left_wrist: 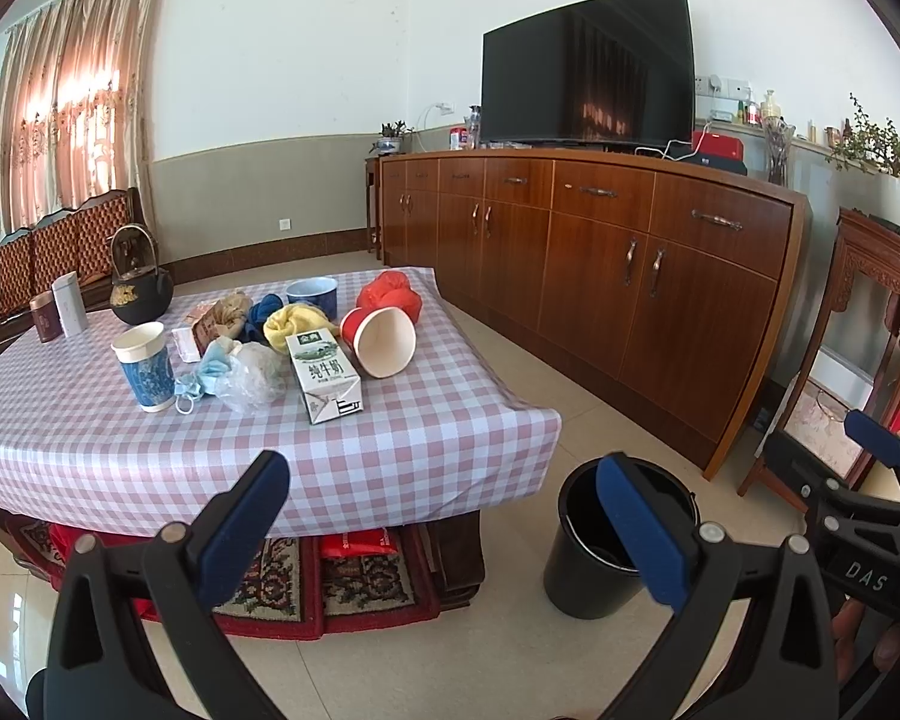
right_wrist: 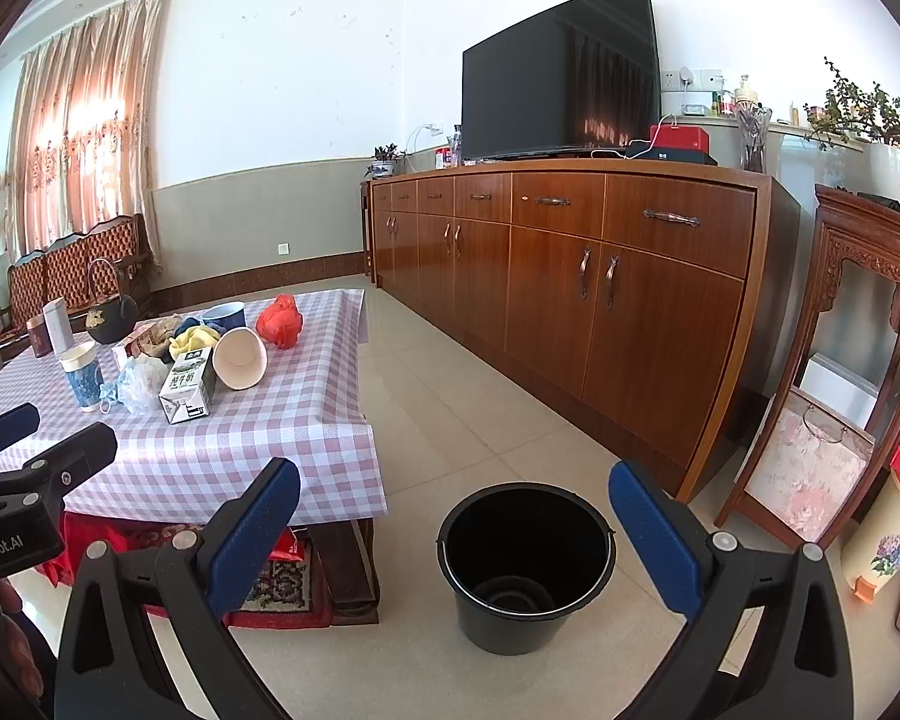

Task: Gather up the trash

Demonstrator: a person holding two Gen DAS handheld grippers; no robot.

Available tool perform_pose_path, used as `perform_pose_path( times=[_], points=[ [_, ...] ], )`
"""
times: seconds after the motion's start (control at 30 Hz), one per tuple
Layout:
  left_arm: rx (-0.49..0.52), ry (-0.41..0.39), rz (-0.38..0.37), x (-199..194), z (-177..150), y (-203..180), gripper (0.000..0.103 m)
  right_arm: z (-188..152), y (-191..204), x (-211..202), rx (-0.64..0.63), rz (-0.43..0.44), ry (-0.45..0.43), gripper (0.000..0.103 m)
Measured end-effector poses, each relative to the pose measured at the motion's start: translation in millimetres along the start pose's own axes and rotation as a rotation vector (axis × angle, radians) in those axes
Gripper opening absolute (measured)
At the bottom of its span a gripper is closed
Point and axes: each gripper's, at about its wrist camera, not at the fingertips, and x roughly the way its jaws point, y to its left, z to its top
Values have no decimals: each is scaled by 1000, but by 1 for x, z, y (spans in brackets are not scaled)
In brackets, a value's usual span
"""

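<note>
Both claws hang spread apart and hold nothing: the left claw [left_wrist: 444, 516] before the near edge of the counter [left_wrist: 390, 438], the right claw [right_wrist: 456, 516] above the black bucket [right_wrist: 525, 564] on the floor beside it. On the checked cloth the trash lies clustered: a milk carton [left_wrist: 325, 373] on its side, a tipped red paper cup [left_wrist: 381, 341], an upright blue paper cup [left_wrist: 144, 373], a crumpled face mask [left_wrist: 201, 381] and a clear plastic bag [left_wrist: 252, 376]. A black kettle [left_wrist: 138, 288] stands behind them.
</note>
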Motion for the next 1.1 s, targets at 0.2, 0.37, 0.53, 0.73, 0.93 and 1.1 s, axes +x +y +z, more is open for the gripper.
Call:
perform_pose_path(
  times=[0.2,0.37,0.53,0.73,0.93,1.1],
  points=[
    [-1,1,-1,0,0,0,103,-1,1,0,2,1,-2,103],
    [-10,13,-9,1,-2,2,103,-5,-1,1,11,14,-4,103],
    [-35,13,5,2,0,15,103,-5,2,14,-31,56,40,103],
    [-115,92,64,25,2,57,103,6,18,47,-56,147,104,103],
    [-213,124,115,47,-1,110,103,21,56,83,-97,222,104,103],
    [-224,145,109,68,1,133,90,34,90,116,-118,307,108,98]
  ],
)
